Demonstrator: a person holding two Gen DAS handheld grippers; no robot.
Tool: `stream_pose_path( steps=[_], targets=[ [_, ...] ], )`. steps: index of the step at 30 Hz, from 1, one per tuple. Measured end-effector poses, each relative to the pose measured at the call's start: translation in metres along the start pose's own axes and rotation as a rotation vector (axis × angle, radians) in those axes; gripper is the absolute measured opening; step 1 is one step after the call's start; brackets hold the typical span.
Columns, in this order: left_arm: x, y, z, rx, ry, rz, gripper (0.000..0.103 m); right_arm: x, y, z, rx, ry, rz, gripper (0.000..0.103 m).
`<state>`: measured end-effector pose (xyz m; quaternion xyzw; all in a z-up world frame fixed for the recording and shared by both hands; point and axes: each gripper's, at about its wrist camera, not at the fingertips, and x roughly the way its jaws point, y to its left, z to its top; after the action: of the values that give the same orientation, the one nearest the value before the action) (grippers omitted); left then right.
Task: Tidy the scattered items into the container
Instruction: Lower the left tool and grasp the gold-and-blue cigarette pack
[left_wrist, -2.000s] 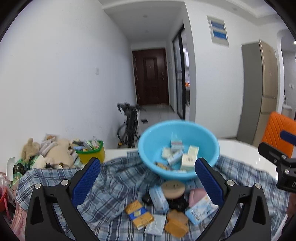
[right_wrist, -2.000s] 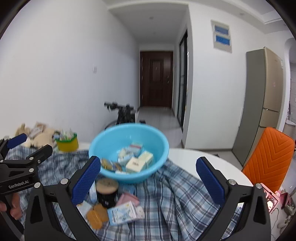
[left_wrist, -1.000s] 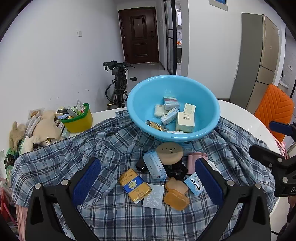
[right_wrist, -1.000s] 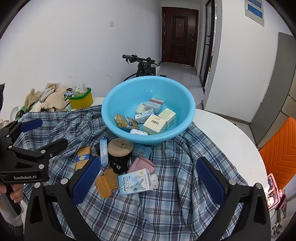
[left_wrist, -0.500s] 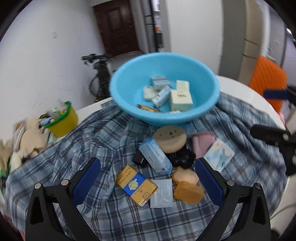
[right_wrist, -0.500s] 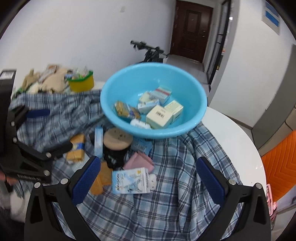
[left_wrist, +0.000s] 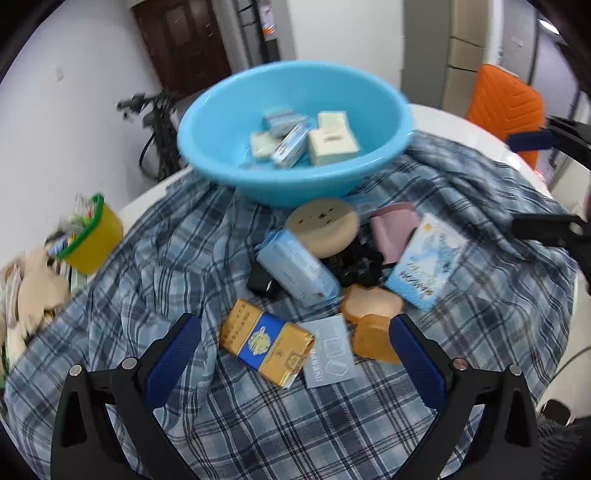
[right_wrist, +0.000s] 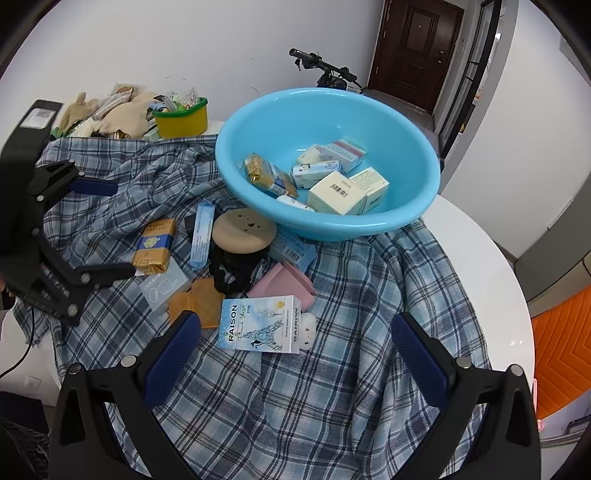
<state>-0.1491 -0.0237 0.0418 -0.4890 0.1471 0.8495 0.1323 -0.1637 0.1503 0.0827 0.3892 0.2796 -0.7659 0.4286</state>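
Note:
A blue basin holding several small boxes sits on a plaid cloth. In front of it lie scattered items: a gold and blue pack, a light blue box, a tan round lid on a black scrunchie, a pink case, a RAISON box, orange soaps and a grey card. My left gripper is open over the gold pack. My right gripper is open over the RAISON box.
A yellow tub with a green rim and beige plush items sit at the table's left back. An orange chair stands to the right. The white round table edge shows on the right.
Both grippers have tilted down and moved closer to the scattered pile. The left gripper now hovers over the gold pack, the right over the RAISON box. Both stay open.

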Motion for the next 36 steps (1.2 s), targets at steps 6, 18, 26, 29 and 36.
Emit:
stream_pose_path(
  steps=[6, 18, 26, 29, 36],
  targets=[
    [0.048, 0.025, -0.01, -0.174, 0.112, 0.065, 0.103, 0.014, 0.007, -0.005, -0.018, 0.02, 0.001, 0.103],
    [0.086, 0.039, -0.008, -0.298, 0.181, 0.07, 0.075, 0.029, -0.003, -0.008, 0.006, 0.046, -0.018, 0.103],
    [0.078, 0.036, -0.017, -0.27, 0.209, 0.019, 0.019, 0.028, -0.004, -0.014, 0.013, 0.049, -0.016, 0.103],
    [0.07, 0.036, -0.022, -0.269, 0.217, -0.016, 0.019, 0.028, -0.004, -0.014, 0.01, 0.046, -0.007, 0.103],
    [0.055, 0.032, -0.029, -0.24, 0.198, 0.093, 0.072, 0.034, 0.002, -0.016, 0.001, 0.051, 0.009, 0.103]
  ],
)
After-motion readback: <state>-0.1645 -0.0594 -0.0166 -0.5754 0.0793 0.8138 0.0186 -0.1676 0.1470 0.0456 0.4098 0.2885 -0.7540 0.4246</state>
